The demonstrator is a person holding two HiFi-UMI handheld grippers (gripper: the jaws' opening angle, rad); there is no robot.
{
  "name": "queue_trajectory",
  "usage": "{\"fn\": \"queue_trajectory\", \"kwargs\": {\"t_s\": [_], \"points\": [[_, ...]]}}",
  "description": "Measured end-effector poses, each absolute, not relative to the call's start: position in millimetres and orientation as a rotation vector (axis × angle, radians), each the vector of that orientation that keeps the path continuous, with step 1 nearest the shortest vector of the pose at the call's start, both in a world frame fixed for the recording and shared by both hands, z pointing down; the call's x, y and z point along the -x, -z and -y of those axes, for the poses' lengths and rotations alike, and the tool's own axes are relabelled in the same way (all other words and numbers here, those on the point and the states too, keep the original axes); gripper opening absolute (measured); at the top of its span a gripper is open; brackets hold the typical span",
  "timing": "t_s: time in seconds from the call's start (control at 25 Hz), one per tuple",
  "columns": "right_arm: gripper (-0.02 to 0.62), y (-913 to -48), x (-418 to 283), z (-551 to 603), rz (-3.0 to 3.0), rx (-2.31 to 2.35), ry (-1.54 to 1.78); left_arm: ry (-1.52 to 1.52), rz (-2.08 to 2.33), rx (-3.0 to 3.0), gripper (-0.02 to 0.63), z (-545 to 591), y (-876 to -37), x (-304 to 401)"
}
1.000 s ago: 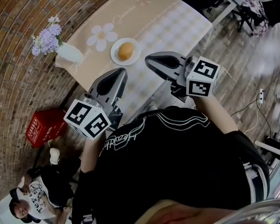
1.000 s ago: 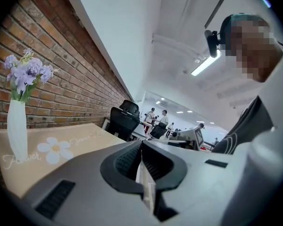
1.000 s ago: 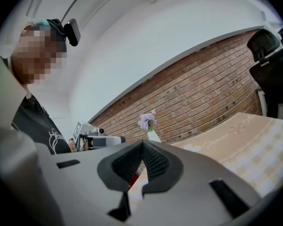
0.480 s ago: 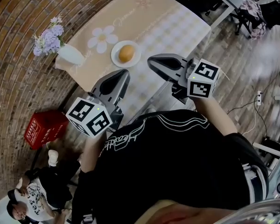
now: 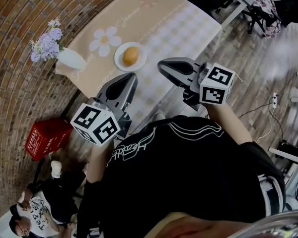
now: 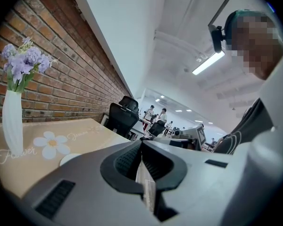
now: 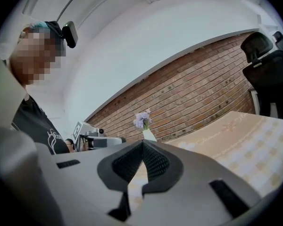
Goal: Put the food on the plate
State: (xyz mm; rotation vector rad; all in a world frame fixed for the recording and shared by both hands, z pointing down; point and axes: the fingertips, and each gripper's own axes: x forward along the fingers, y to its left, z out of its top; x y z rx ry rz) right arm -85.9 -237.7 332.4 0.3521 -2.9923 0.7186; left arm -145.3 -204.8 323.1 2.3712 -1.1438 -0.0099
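A round orange-brown piece of food [image 5: 131, 55] lies on a small white plate [image 5: 122, 63] on the table with the beige flower-print cloth [image 5: 154, 21]. Both grippers hover at the table's near edge, short of the plate. My left gripper [image 5: 130, 76] is shut with nothing between its jaws; its tips meet in the left gripper view [image 6: 141, 142], where the plate's rim [image 6: 68, 158] peeks out at the left. My right gripper [image 5: 161, 63] is shut and empty too, its tips touching in the right gripper view [image 7: 142, 143].
A white vase with purple flowers [image 5: 64, 51] stands at the table's left corner, against the brick wall [image 6: 61, 79]. A red crate [image 5: 42, 137] and a seated person [image 5: 39, 202] are on the floor at the lower left. Office chairs [image 6: 122, 117] stand beyond the table.
Both grippers stay about where they were, shut. The view has shifted slightly, so the table and plate sit a little further left and up.
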Motion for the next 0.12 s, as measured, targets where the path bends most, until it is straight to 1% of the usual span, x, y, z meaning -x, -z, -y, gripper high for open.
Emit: {"fn": "queue_trajectory", "kwargs": {"t_s": [0.12], "points": [[-0.003, -332.9, 84.5, 237.9, 2.988, -0.363, -0.720, 0.011, 1.138, -2.371, 0.008, 205.3, -322.9, 144.2]]}}
